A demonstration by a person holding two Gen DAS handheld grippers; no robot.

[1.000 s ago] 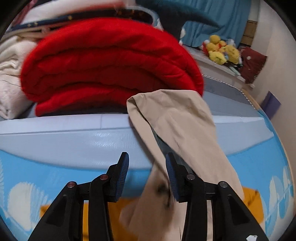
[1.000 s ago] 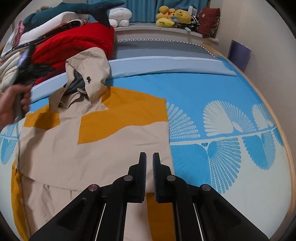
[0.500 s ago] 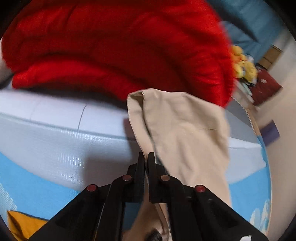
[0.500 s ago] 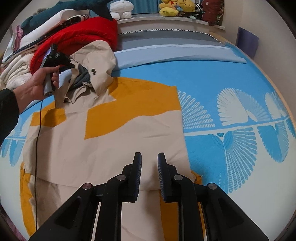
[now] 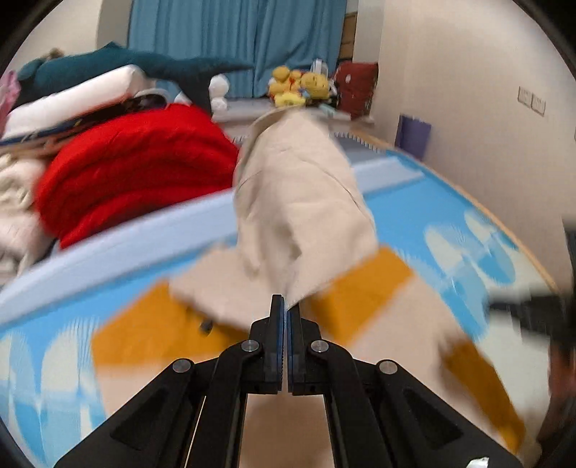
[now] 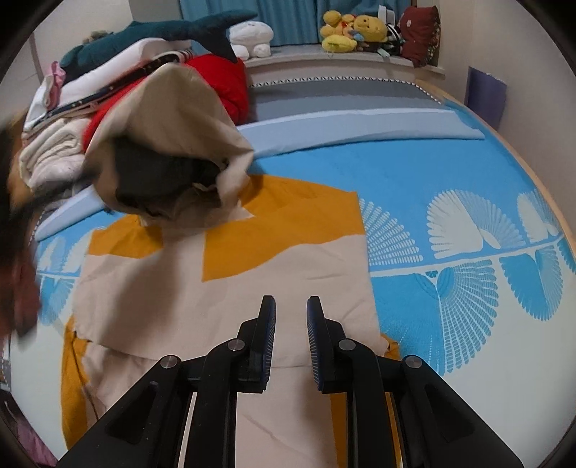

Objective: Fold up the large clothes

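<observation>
A beige and orange hooded jacket [image 6: 230,273] lies flat on the blue bed, folded narrow. My left gripper [image 5: 287,309] is shut on the edge of its beige hood [image 5: 298,194] and holds the hood lifted above the jacket body. In the right wrist view the hood [image 6: 172,118] hangs open in the air at the upper left, its dark lining showing. My right gripper [image 6: 291,316] is open and empty, hovering just above the lower part of the jacket.
A pile of bedding with a red quilt [image 5: 136,169], white blankets [image 6: 54,151] and a teal shark plush [image 6: 158,32] lies at the bed's head on the left. Yellow plush toys [image 6: 352,32] sit on the far ledge. A wall runs along the right.
My left gripper shut on the hood and has lifted and swung it back over the jacket. My right gripper has opened wider above the jacket's lower part.
</observation>
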